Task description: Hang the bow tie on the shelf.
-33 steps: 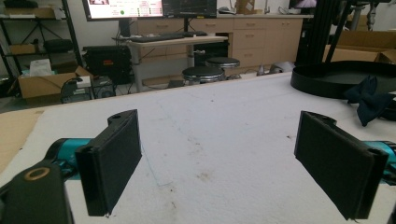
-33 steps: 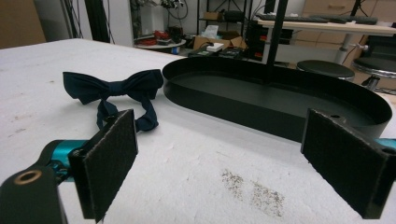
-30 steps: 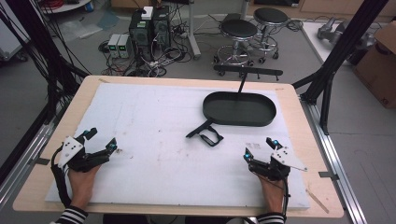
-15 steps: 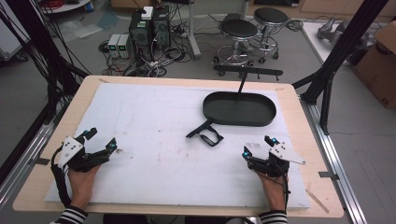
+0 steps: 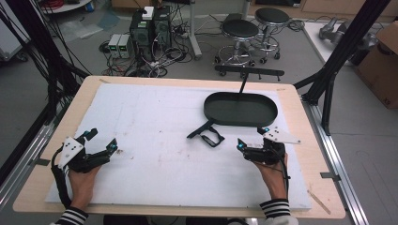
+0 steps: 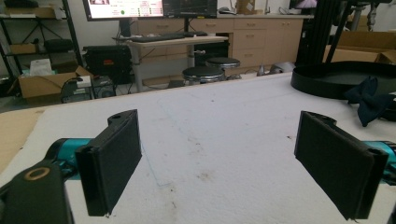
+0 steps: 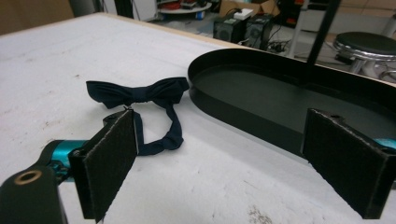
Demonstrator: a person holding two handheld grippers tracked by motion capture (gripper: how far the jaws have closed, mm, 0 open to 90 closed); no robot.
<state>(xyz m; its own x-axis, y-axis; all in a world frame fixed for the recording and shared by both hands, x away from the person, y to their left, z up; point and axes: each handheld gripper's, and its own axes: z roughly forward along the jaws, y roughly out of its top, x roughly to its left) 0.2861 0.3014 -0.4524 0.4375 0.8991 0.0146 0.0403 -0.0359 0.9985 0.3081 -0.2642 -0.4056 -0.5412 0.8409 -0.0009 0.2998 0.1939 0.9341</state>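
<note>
Two grippers are in your hands, and both are wide open with nothing between their jaws. Your right gripper (image 5: 252, 141) is low over the white foam sheet (image 5: 155, 122) that covers the counter (image 5: 300, 154), near the front right part of it. It points at the dark bow tie (image 5: 206, 135), which lies flat on the sheet just in front of it, not touching it. In the right gripper view the bow tie (image 7: 140, 95) has its bow part near the top and its strap curling down in a loop toward your left jaw. The bow tie sits just beside the black oval tray (image 5: 241, 108), right by the tray's near left end, and one tip looks like it touches the tray wall (image 7: 243, 116). The tray has nothing in it. Your left gripper (image 5: 101, 140) is far off, near the front left edge of the sheet, well apart from the bow tie and the tray. In the left gripper view you can see bare sheet between the jaws, with the bow tie (image 6: 369, 100) and the tray (image 6: 327, 79) far away at the right side.
</note>
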